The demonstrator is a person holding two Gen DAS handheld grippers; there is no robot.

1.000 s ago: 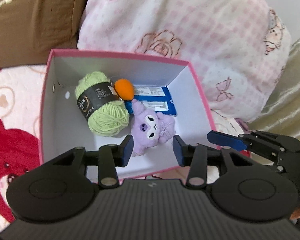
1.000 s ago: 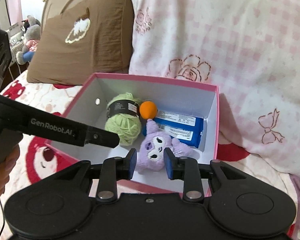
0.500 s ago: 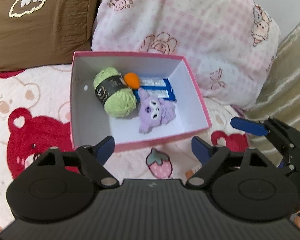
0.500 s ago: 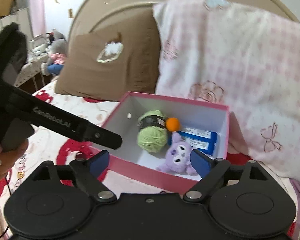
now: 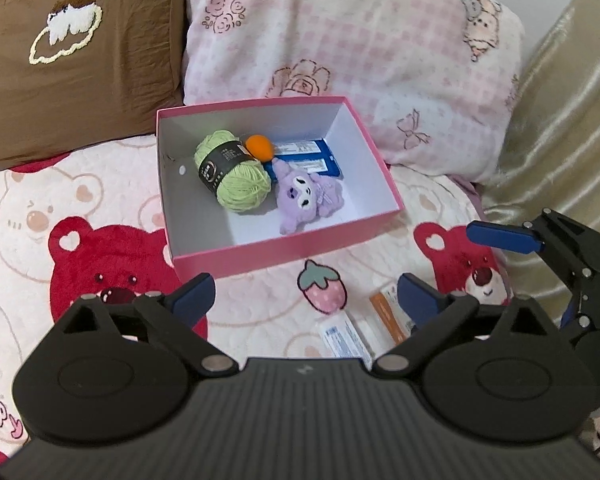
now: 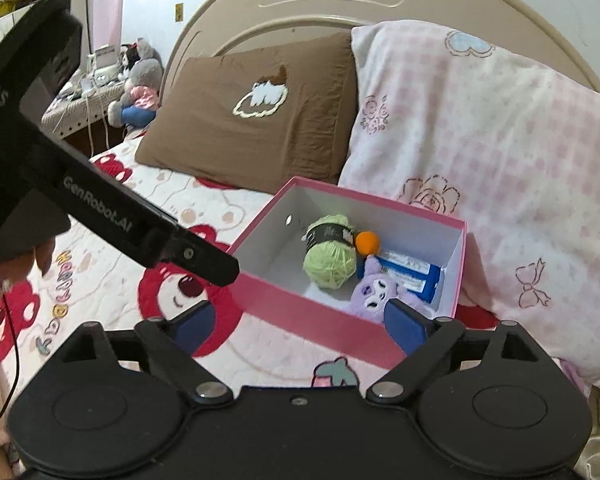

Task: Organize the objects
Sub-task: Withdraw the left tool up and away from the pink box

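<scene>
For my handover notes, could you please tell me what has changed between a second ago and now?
Both grippers have drawn back from the pink box, and their jaws have just been opening; the left gripper and right gripper are open, with nothing between them. The green yarn, orange ball, purple plush and blue packet lie unmoved inside the box.

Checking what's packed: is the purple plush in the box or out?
In. The plush lies on the box floor beside the yarn.

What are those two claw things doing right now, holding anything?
Left gripper: open, jaws just widened, nothing between them.
Right gripper: open, jaws just widened, nothing held; the pink box sits beyond it.
</scene>
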